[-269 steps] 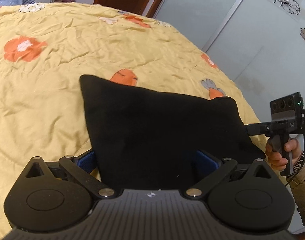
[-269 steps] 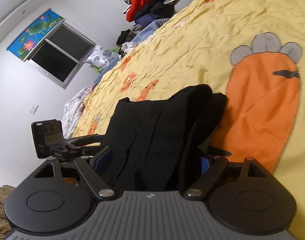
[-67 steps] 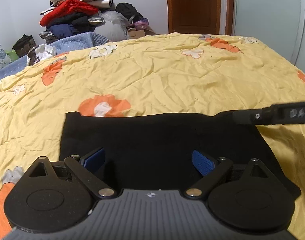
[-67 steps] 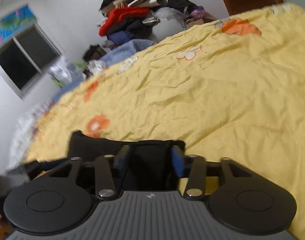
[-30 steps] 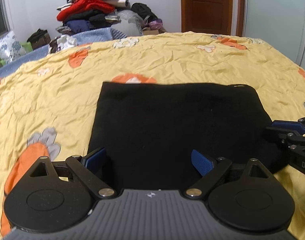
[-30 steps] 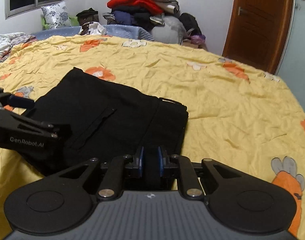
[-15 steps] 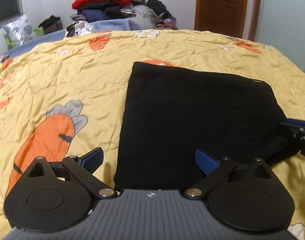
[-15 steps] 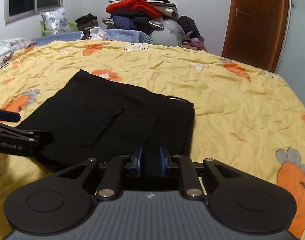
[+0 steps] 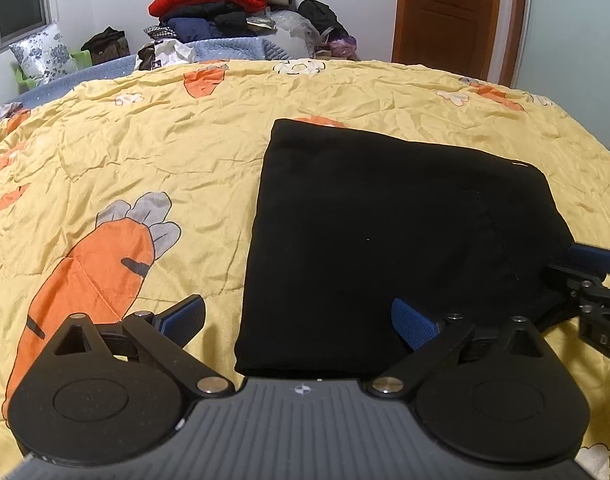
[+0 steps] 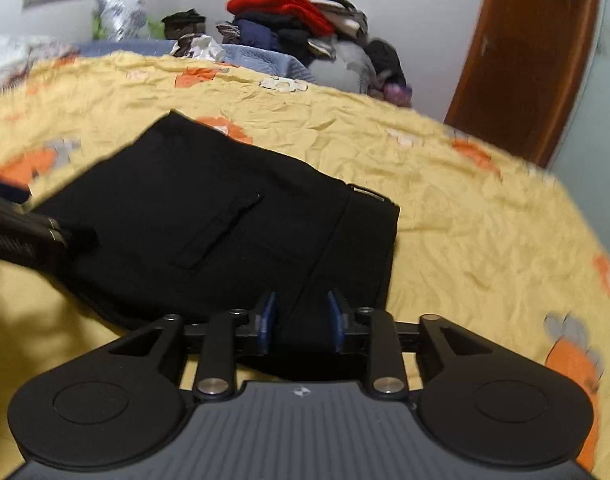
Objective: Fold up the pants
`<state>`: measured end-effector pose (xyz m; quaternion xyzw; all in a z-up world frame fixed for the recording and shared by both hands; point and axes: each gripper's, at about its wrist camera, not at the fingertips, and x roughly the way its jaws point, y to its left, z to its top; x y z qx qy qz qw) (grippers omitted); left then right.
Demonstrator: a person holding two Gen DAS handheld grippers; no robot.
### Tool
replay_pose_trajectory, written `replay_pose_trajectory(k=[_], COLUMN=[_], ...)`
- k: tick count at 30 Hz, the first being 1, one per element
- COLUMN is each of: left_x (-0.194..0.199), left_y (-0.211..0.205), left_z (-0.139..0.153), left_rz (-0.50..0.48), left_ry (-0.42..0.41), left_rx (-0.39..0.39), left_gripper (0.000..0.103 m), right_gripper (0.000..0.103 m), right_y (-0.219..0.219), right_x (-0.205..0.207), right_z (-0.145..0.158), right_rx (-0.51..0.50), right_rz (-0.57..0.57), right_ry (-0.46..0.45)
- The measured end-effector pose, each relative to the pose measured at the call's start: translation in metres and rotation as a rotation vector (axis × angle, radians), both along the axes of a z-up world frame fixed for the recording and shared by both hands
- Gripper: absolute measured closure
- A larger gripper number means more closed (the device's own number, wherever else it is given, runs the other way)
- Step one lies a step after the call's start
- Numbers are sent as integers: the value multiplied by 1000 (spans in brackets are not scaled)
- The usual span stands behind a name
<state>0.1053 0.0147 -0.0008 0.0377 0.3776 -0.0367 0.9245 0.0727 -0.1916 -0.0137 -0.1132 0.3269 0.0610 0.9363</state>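
The black pants (image 9: 389, 240) lie folded into a flat, roughly square slab on the bed, matte soft cloth with a clean straight edge on the left and a rounded, thicker fold on the right. Under them the yellow bedspread (image 9: 185, 152) is thin and crinkled all over, printed with a big orange carrot (image 9: 93, 264) with grey leaves.

My left hand-held gripper (image 9: 297, 320) is spread wide: one blue ribbed pad (image 9: 413, 322) sits over the near edge of the pants, the other over bare bedspread just left of them, nothing pinched. At the right edge of this view I see the black linkage and blue tip of my other tool at the pants' near right corner.

From the right wrist view, my right hand-held gripper (image 10: 301, 316) is opening, blue pads drawing apart with the near edge of the black fabric between them; I see a gap on each side, so they don't press on it. The view is a bit blurred. A straight welt pocket slit (image 10: 221, 232) and a waistband seam run across the top layer.

Far back, a heap of clothes (image 9: 221, 4) with a fuzzy red knit on top, a floral pillow (image 9: 43, 56), and a brown wooden door (image 9: 449, 12).
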Motion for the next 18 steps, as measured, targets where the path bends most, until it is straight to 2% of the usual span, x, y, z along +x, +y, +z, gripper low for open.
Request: replay_pose_trajectory(k=[1,5,8,9,10,13,17,18], left_x=[0,0,-1,-2,-5,-14,-20,-22], left_y=[0,2,4,6,9,23,47,50], left_z=[0,0,2,2,4,7,14,17], left_rz=[-1,2,-3,-7,-13,-9,21,34], left_ry=[0,5,7,8,5,-23,-22,-23], left_rx=[3,-3,2,5,11,59,62,74], left_gripper=[0,0,0,0,0,0,1,6], right_gripper=[60,60,59,54,47,46,42,42], right_y=[0,-1,3,1,-2,-11,-2,6], right_x=[1,-5,-6,-5,-4,-8,-22,-24], right_z=[1,12,9,5,2,10,24,26], right_rx=[-3,30,3,-2,7,70,132,126], right_rz=[-23,-42,-16,-17,-26,-68,-34,-13], right_ry=[0,-17,0,8,6,5,-37,-44])
